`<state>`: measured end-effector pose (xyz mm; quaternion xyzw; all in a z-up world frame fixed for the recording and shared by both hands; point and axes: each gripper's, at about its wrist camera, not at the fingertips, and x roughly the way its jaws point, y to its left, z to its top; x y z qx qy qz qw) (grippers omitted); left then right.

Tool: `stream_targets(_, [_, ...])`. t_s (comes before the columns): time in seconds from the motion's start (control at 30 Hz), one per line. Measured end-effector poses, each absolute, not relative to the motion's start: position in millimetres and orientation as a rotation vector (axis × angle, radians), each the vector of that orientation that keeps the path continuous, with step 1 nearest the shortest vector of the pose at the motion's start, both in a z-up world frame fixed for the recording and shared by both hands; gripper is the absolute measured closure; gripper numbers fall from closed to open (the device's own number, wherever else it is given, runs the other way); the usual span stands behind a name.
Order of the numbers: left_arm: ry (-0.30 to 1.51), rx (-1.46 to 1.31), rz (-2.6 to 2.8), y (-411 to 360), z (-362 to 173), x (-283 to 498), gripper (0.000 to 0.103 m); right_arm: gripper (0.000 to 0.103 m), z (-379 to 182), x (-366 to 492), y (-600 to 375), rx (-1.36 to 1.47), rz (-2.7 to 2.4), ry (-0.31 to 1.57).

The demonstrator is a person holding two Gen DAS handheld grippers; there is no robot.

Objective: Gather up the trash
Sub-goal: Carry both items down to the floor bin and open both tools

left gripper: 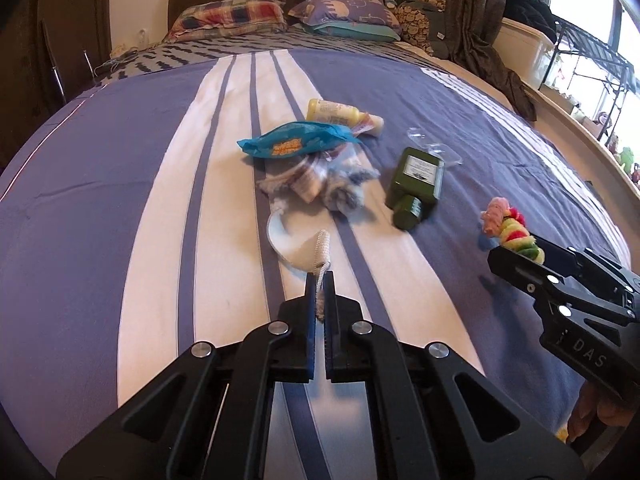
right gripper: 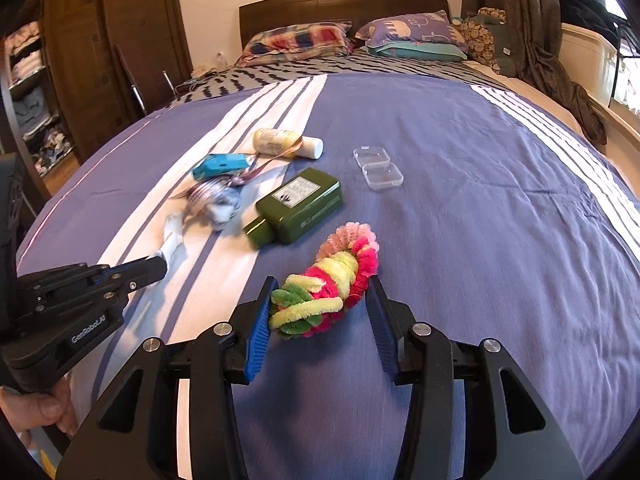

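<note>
My left gripper is shut on the white strap of a face mask lying on the bed's white stripe; it also shows in the right wrist view. My right gripper is open, its jaws on either side of a fuzzy pink, yellow and green pipe-cleaner toy on the purple cover; the toy also shows in the left wrist view. Beyond lie a green bottle, a blue wrapper, a crumpled plastic bag and a yellow tube.
Two small clear plastic boxes lie on the purple bed cover. Pillows and the headboard are at the far end. A wardrobe stands left, a curtain and window shelf right.
</note>
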<state>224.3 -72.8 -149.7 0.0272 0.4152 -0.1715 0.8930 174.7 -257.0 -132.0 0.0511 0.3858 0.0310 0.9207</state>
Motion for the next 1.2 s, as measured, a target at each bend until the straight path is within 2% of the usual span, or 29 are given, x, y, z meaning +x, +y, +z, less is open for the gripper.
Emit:
stream_targets(0.43, [0.771, 0.054, -0.404, -49, -106, 96, 0.101, 0.057, -92, 61, -239, 0.084, 0.079, 0.721])
stream_targets(0.63, [0.756, 0.042, -0.431, -37, -110, 39, 0.101, 0.057, -91, 3, -230, 0.026, 0.041, 0.689])
stream_targets(1.2, [1.030, 0.034, -0.408, -21, -243, -39, 0.101, 0.057, -220, -57, -215, 0.127, 0.179, 1.006])
